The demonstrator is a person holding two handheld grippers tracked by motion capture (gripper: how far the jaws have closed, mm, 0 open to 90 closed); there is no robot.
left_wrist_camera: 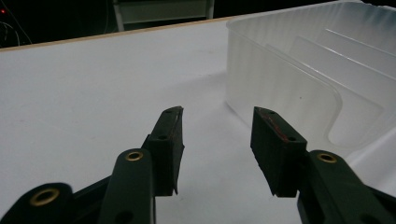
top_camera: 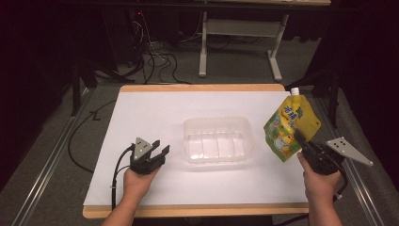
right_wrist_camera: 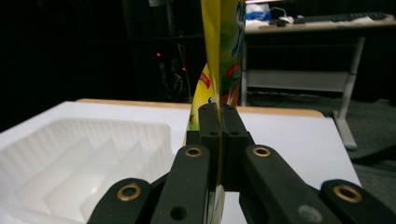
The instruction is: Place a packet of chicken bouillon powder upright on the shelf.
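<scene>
- high view: the right gripper pinches the lower edge of the yellow spouted pouch, lifted near the table's right edge; the clear tray sits mid-table. carry the pouch left and lower it flat, spout clear of the rim.
- left gripper view: the left gripper has its jaws spread with nothing between, just beside the tray's corner; it could steady that wall.
- right gripper view: jaws pressed together on the pouch; keep the pinch firm, since the thin edge may slip.
</scene>
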